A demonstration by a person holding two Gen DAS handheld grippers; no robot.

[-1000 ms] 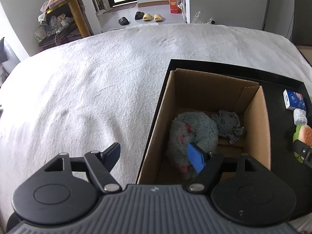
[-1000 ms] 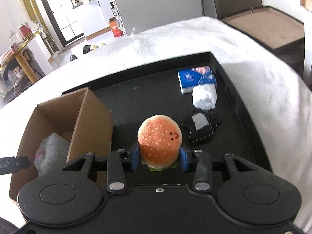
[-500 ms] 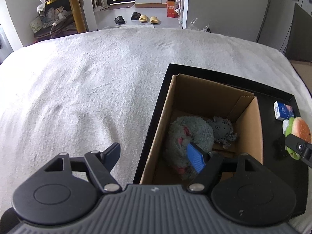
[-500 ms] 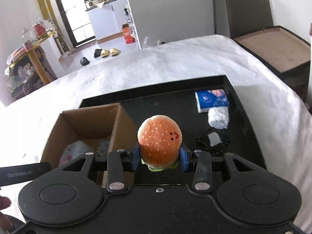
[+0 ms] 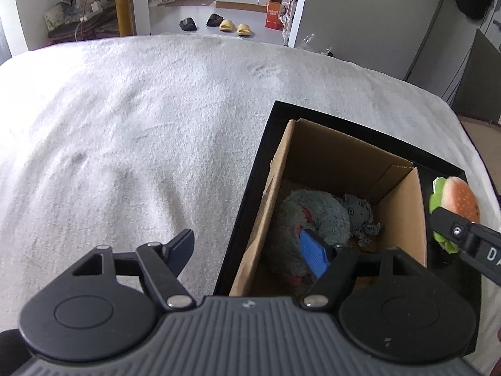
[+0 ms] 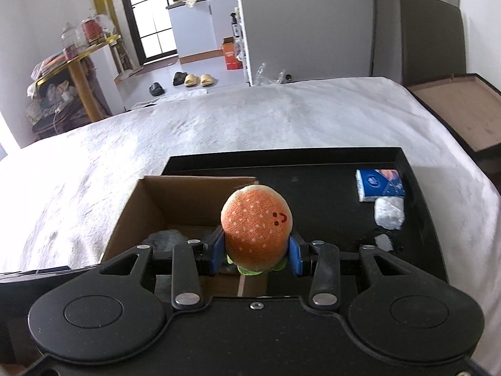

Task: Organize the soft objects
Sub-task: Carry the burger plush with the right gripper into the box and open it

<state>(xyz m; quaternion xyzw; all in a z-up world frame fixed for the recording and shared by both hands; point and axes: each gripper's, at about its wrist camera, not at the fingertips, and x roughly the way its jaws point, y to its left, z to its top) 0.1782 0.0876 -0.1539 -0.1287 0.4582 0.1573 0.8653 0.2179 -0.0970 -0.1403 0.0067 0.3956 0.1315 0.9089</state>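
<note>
My right gripper (image 6: 256, 257) is shut on an orange burger plush (image 6: 256, 219) with a green lettuce edge, holding it in the air above the right wall of the open cardboard box (image 6: 188, 194). In the left wrist view the burger plush (image 5: 457, 200) hangs just right of the box (image 5: 344, 150). Inside lie a fluffy grey plush (image 5: 313, 213) and a small grey octopus plush (image 5: 360, 213). My left gripper (image 5: 247, 238) straddles the box's left wall; its jaws are closing slightly and press on nothing.
The box stands in a black tray (image 6: 313, 163) on a white blanket (image 5: 141, 125). On the tray's right side lie a blue tissue pack (image 6: 380, 185), a white lump (image 6: 388, 216) and a dark item with a white patch (image 6: 383, 241). A brown bench stands right of the bed.
My right gripper has risen and carried the burger plush left, from the tray floor to above the box's right wall. The left gripper has drifted slightly along the box's left side.
</note>
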